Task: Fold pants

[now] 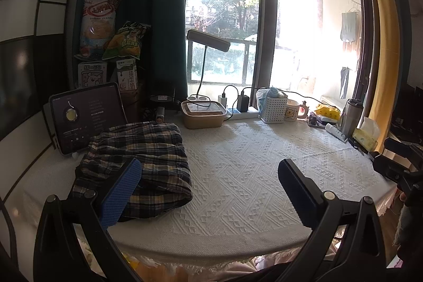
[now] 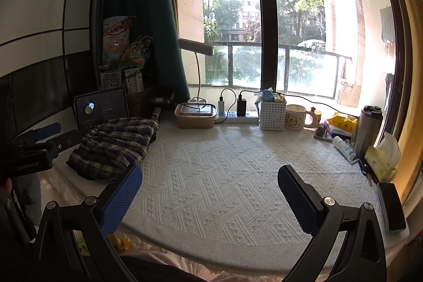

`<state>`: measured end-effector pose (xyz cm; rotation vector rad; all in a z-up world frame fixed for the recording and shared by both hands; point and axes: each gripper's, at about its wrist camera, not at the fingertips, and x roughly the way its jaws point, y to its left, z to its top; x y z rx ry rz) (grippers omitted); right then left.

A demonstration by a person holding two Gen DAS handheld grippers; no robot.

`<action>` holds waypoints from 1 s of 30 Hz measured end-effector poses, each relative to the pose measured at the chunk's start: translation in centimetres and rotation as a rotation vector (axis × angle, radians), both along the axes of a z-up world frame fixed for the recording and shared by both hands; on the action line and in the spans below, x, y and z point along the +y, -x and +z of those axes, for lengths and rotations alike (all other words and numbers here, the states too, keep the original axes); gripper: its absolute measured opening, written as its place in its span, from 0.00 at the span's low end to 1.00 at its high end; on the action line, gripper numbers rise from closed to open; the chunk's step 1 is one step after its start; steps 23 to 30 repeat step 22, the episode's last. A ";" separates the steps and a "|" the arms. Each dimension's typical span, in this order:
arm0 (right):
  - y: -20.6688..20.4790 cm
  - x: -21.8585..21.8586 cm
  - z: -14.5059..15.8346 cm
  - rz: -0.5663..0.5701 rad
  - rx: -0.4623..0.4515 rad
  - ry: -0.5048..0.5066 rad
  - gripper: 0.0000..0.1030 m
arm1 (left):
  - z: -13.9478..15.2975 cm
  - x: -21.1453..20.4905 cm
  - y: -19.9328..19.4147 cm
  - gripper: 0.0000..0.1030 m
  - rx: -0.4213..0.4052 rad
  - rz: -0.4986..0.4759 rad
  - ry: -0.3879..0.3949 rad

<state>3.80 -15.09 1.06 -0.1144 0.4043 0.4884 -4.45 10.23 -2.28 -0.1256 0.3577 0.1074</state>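
Observation:
Dark plaid pants lie folded in a compact bundle on the left of the white knitted table cover. They also show in the right wrist view. My left gripper is open and empty, its left finger pad in front of the bundle's near edge. My right gripper is open and empty, held over the bare cover to the right of the pants. The left gripper's body shows at the left edge of the right wrist view.
A tablet stands behind the pants. Along the window sit a lidded box, a desk lamp, a power strip, a white basket, a mug, a steel flask and tissues. A phone lies at the right edge.

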 end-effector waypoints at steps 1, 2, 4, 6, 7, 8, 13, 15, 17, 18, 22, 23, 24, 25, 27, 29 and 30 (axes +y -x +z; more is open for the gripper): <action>0.0 0.0 0.0 0.000 0.001 0.000 1.00 | 0.0 0.0 0.0 0.99 0.000 0.000 -0.001; 0.0 0.0 0.0 0.001 0.001 0.000 1.00 | 0.0 0.0 0.0 0.99 0.000 -0.001 0.000; 0.0 0.0 0.0 0.000 0.001 0.001 1.00 | 0.0 0.0 0.0 0.99 0.000 -0.001 0.000; 0.0 0.0 0.0 0.001 0.001 0.000 1.00 | 0.0 0.0 0.0 0.99 0.000 -0.001 0.000; 0.0 0.0 0.0 0.001 0.000 0.000 1.00 | 0.0 0.0 0.0 0.99 0.000 0.000 -0.001; 0.0 0.0 0.0 0.000 0.001 0.001 1.00 | 0.0 0.0 0.0 0.99 0.000 0.000 0.000; 0.0 0.0 0.0 0.000 0.001 0.000 1.00 | 0.1 0.2 0.0 0.99 -0.002 0.005 0.002; -0.1 0.0 0.0 0.000 0.001 0.000 1.00 | 0.1 0.2 0.0 0.99 -0.002 0.004 0.002; 0.0 0.0 0.0 0.001 0.003 0.001 1.00 | 0.1 0.2 0.0 0.99 -0.002 0.004 0.001; 0.0 0.0 -0.1 0.001 0.004 0.001 1.00 | 0.2 0.2 0.0 0.99 -0.004 0.004 -0.001; -0.1 0.1 -0.2 0.001 0.007 0.004 1.00 | 0.4 0.2 0.3 0.99 -0.035 -0.006 -0.007; -0.1 0.1 -0.2 0.001 0.007 0.004 1.00 | 0.4 0.2 0.3 0.99 -0.035 -0.006 -0.007; -0.1 0.1 -0.2 0.001 0.007 0.004 1.00 | 0.4 0.2 0.3 0.99 -0.035 -0.006 -0.007; -0.1 0.1 -0.2 0.001 0.007 0.004 1.00 | 0.4 0.2 0.3 0.99 -0.035 -0.006 -0.007; -0.1 0.1 -0.2 0.001 0.007 0.004 1.00 | 0.4 0.2 0.3 0.99 -0.035 -0.006 -0.007; -0.1 0.1 -0.2 0.001 0.007 0.004 1.00 | 0.4 0.2 0.3 0.99 -0.035 -0.006 -0.007; -0.1 0.1 -0.2 0.001 0.007 0.004 1.00 | 0.4 0.2 0.3 0.99 -0.035 -0.006 -0.007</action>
